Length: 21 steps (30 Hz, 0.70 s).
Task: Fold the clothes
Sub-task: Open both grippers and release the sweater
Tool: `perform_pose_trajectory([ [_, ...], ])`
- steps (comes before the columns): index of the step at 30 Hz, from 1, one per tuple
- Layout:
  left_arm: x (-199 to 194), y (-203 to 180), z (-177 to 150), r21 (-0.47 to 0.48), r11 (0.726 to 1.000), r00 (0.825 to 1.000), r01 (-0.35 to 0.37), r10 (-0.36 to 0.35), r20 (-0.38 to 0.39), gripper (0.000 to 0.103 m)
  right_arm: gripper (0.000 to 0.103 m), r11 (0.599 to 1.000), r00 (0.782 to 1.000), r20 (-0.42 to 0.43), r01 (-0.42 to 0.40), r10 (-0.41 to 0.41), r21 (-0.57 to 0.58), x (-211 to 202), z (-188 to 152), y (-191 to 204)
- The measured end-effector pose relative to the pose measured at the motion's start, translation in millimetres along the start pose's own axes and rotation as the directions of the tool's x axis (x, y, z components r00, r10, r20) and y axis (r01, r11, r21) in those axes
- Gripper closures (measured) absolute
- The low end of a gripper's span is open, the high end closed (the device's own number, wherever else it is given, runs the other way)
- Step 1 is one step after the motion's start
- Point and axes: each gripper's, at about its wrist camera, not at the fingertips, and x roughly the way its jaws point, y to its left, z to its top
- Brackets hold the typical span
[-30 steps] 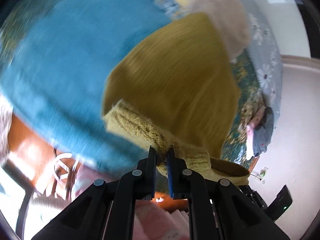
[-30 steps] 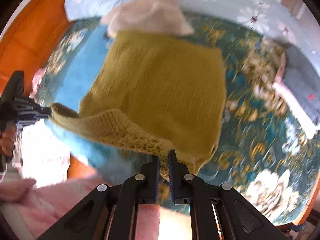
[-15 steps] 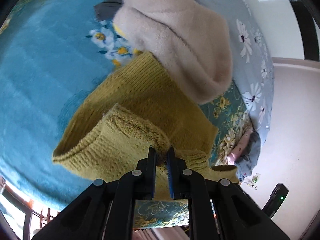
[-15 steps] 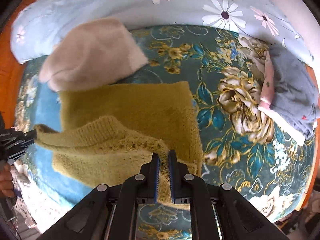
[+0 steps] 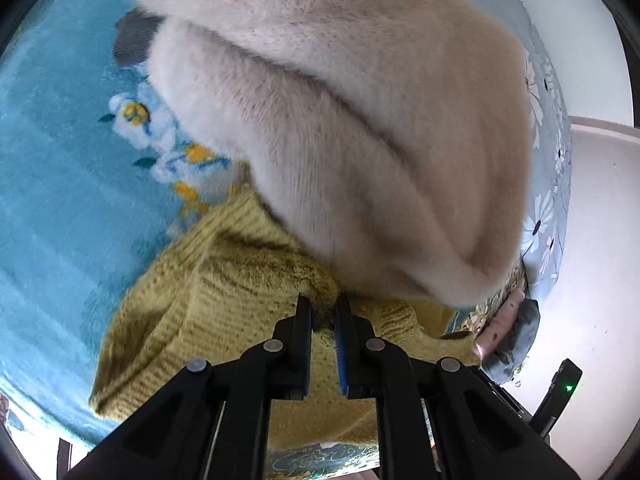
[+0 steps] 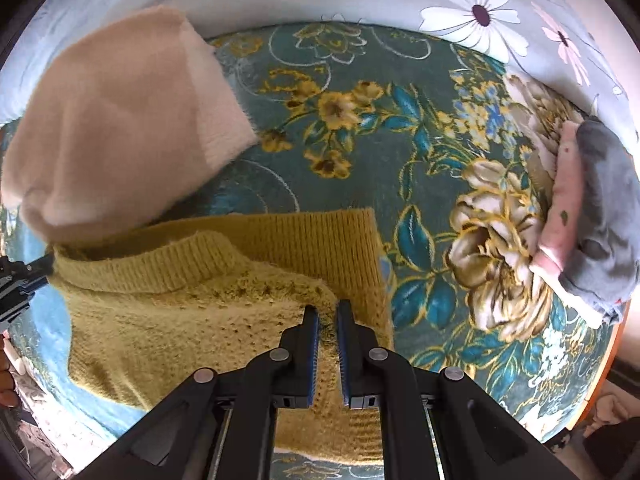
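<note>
Both tongs are pinching knit. My left gripper [image 5: 323,312] is pressed onto one corner of the mustard sweater [image 6: 208,320]; my right gripper [image 6: 327,318] grips the opposite corner of the same edge. I see fabric between the jaws in both wrist views.

Position of the work: the sweater lies on the floral bedspread [image 6: 420,208], directly ahead of and beneath both grippers. The held edge is doubled over the lower layer, whose ribbed border shows just beyond the right gripper's tips. The left gripper appears at the far left of the right wrist view, level with the fold.

Status, as I judge it: one crosswise fold is being laid and is nearly down. The corners are not yet released. Alignment of the upper edge with the lower one cannot be confirmed from these views.

Adjacent items: a cream fleece garment [image 5: 360,120] lies just ahead of the left gripper, overlapping the sweater's far edge. A pink and grey stack [image 6: 592,216] sits well to the right of the right gripper, apparently folded.

Remaining: release, smooth, any further folds.
</note>
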Motion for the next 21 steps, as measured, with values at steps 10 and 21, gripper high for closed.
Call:
perform_pose_trajectory([
  [10,-9.0,5.3,3.5,0.018,1.000,1.000,0.025,-0.025,0.006,0.079,0.076,1.000,0.999,0.034,0.019,-0.019,-0.003,-4.3,17.2,-3.1],
  [21,-69.0,85.8,-59.0,-0.121,0.991,0.985,0.052,-0.031,0.168,0.052,0.060,0.962,0.994,0.093,-0.078,0.055,0.261,-26.2,-48.7,-68.1],
])
